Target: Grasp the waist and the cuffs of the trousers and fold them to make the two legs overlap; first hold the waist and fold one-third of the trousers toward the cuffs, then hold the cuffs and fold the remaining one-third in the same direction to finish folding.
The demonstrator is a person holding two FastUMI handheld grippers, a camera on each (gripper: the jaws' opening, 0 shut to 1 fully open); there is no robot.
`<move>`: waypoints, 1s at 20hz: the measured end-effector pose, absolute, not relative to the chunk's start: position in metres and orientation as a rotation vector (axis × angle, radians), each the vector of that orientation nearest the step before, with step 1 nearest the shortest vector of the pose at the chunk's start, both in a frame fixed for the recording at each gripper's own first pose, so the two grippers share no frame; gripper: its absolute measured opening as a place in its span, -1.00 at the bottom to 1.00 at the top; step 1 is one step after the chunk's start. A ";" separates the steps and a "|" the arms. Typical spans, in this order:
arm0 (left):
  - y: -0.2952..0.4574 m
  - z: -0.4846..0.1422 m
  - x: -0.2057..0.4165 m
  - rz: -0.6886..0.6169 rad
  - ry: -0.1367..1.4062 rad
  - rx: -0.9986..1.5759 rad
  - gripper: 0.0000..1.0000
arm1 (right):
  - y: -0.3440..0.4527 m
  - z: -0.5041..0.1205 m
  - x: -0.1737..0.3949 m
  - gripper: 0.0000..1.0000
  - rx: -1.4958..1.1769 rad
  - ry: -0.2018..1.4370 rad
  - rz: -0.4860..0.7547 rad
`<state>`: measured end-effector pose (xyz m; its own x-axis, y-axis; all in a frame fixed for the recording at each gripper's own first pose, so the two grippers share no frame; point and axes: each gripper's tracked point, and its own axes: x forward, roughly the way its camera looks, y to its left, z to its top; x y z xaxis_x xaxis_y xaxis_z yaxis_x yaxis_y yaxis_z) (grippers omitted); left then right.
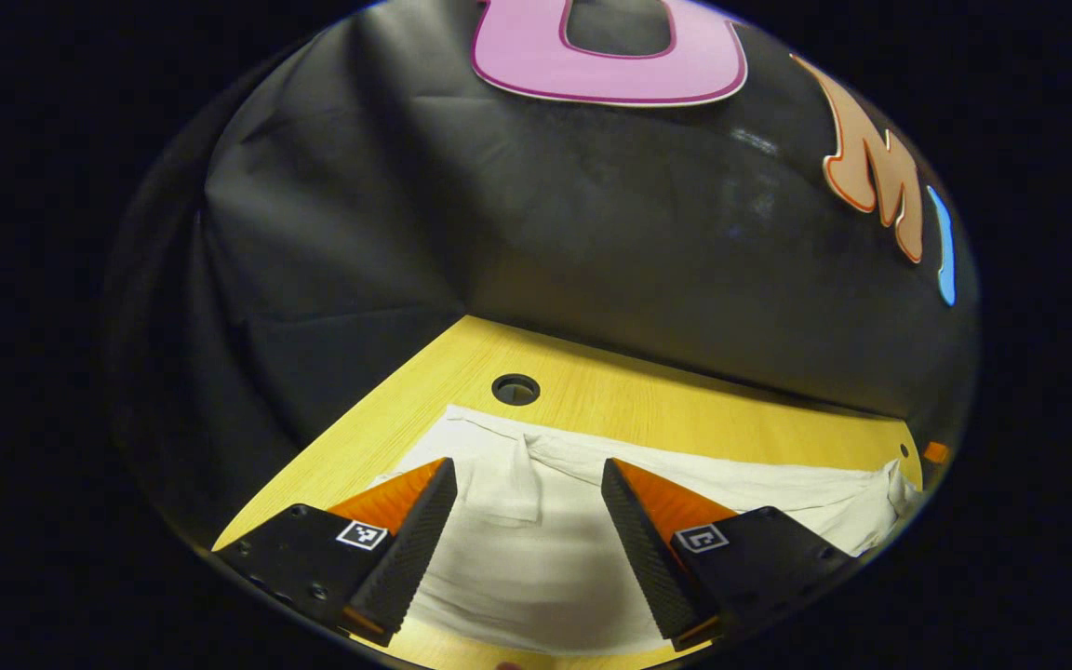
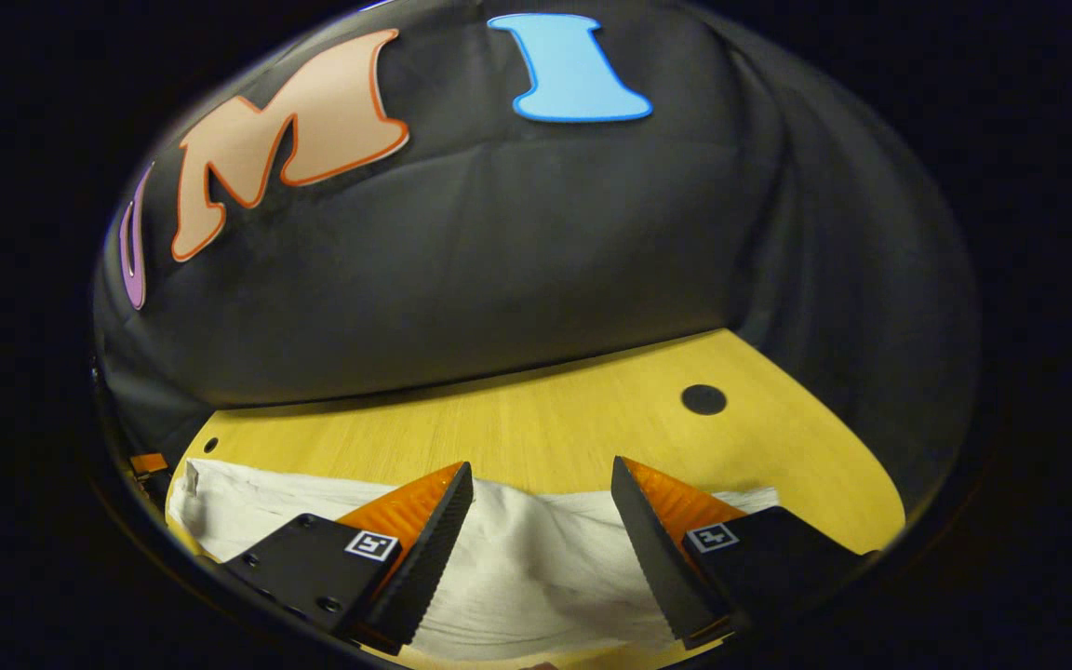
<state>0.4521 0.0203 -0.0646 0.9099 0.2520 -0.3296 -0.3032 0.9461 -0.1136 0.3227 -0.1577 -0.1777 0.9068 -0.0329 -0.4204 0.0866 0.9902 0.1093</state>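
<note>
**White trousers spread on the wooden table, both grippers held apart above them**

White trousers (image 1: 536,558) lie flat on the yellow wood-grain table (image 1: 648,395), stretched along the edge nearest the cameras. In the left gripper view, a flap of cloth that may be a pocket or waist detail hangs near the top edge of the trousers, just below a round cable hole (image 1: 515,389) in the table. The left gripper (image 1: 529,479) hovers over this end, its fingers spread wide with nothing between them but the cloth beneath; whether the tips touch the fabric cannot be told.

In the right gripper view, the trousers (image 2: 536,568) run leftward from under the right gripper (image 2: 542,479), their far end bunched near the table's left corner. This gripper's fingers are likewise wide apart and grip nothing. A dark round hole (image 2: 703,399) sits in the table (image 2: 536,419) beyond the trousers, up and to the right of the fingers. Black cloth backs the table.
</note>
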 end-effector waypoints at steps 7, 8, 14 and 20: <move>-0.028 -0.038 0.405 0.269 0.270 -0.232 0.92 | -0.265 -0.165 0.253 0.92 0.115 0.444 -0.235; -0.034 -0.035 0.399 0.267 0.266 -0.223 0.92 | -0.277 -0.169 0.244 0.83 0.113 0.454 -0.256; -0.057 -0.028 0.367 0.243 0.276 -0.185 0.92 | -0.330 -0.207 0.204 0.84 0.102 0.545 -0.331; -0.070 -0.028 0.355 0.237 0.288 -0.140 0.91 | -0.316 -0.249 0.210 0.84 0.199 0.612 -0.268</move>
